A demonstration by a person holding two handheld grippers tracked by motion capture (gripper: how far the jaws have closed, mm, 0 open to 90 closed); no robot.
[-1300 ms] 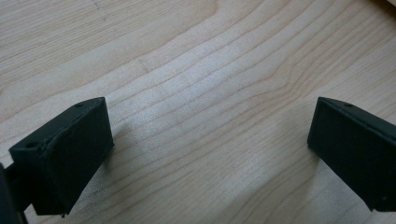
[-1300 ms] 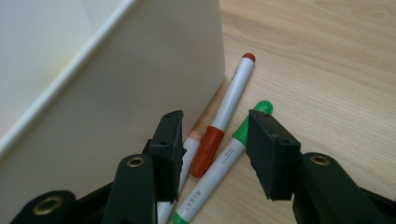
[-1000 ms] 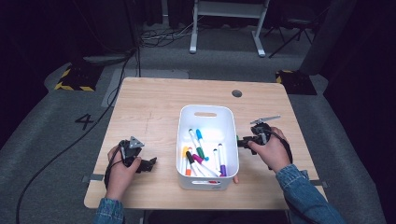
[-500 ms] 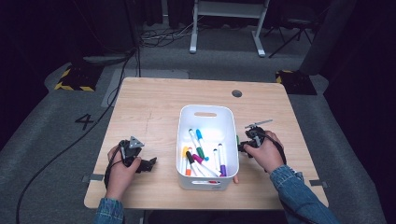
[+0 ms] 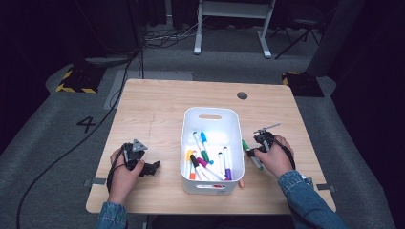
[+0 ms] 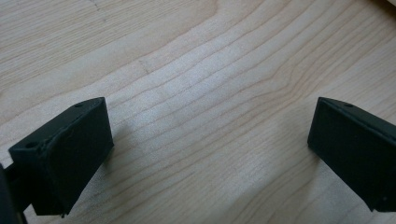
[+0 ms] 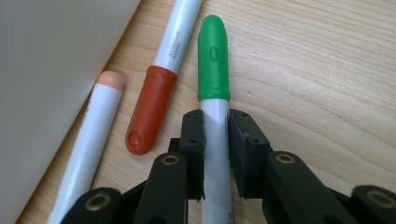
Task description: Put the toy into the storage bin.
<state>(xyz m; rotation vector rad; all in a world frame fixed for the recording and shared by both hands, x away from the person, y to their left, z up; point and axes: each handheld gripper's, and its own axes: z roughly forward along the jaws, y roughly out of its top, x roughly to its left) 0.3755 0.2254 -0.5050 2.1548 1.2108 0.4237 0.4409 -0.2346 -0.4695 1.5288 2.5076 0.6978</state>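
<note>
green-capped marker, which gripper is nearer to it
Right. The right gripper has its jaws closed on the green-capped marker; the left gripper rests across the white bin.

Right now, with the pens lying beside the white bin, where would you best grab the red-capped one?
Grip the red-capped marker on its white barrel, jaws across its width, coming from above. It lies flat on the table, close between the peach-capped marker and the green-capped marker that the right hand-held gripper holds, so side room looks tight.

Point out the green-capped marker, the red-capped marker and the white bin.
green-capped marker [image 7: 213, 56], right gripper view, on its green cap.
red-capped marker [image 7: 150, 109], right gripper view, on its red cap.
white bin [image 5: 211, 116], high view, on its far wall.
</note>
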